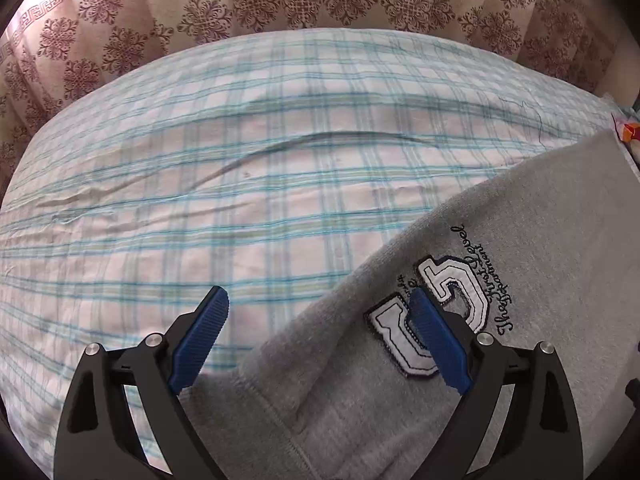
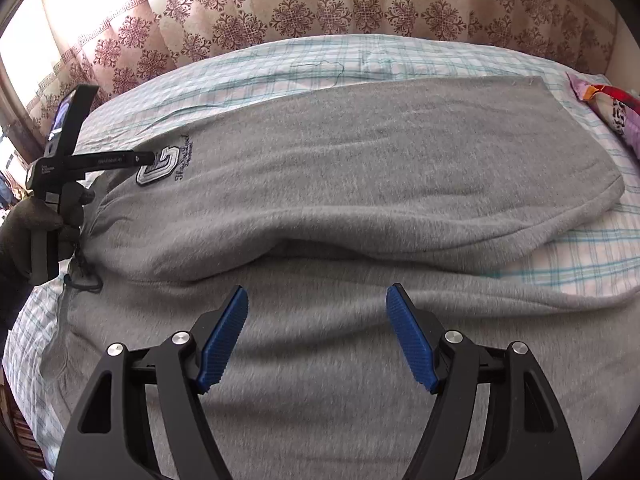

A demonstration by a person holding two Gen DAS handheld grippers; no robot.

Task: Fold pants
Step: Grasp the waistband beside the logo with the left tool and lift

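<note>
Grey sweatpants lie spread across the bed, waistband at the left, with one leg beyond the other and a crease between them. A white letter patch sits near the waistband. In the left wrist view the pants fill the lower right, and the patch shows partly behind one blue pad. My left gripper is open over the pants' edge by the patch, with nothing between its pads. The right wrist view shows it from the side, held by a gloved hand. My right gripper hovers open above the near leg.
The bed has a plaid sheet in pale pink and teal, creased on the left. A patterned curtain hangs behind it. A colourful packet lies at the bed's right edge. A dark drawstring trails from the waistband.
</note>
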